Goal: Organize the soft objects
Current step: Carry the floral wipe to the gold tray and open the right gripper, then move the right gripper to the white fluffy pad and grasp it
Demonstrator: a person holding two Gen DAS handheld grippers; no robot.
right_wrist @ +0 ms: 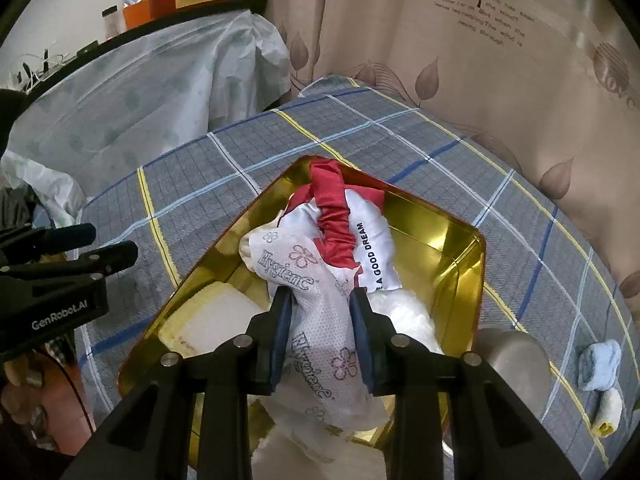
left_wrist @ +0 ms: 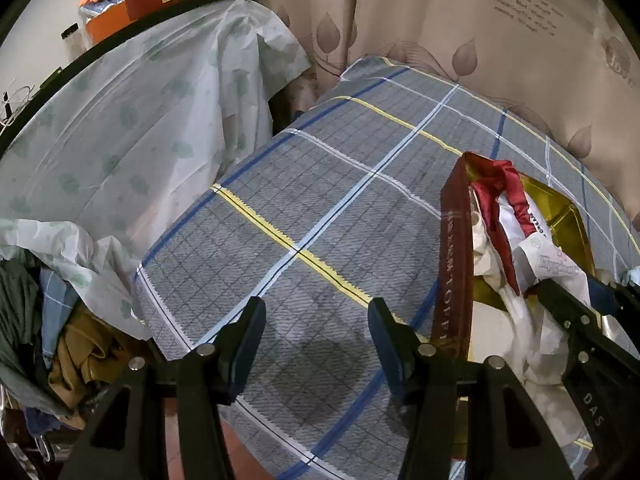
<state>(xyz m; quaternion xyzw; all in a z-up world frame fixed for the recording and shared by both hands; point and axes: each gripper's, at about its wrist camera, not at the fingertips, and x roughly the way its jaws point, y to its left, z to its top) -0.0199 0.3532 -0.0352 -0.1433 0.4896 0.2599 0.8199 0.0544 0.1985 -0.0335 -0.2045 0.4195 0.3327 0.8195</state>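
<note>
soft things packed into a gold tin on the bed

left tongs hang spread and empty over the checked bed cover, likely waiting clear; right tongs straddle the white printed bag inside the gold tin, pads at its sides, probably seating it beside the red cloth; two small rolls lie outside.

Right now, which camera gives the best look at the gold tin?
The right wrist view: the gold tin shows from above, its shiny inside and rim visible around the white Hygiene pouch and red fabric. The left wrist view catches the tin only at the right edge, mostly its dark red side.
</note>
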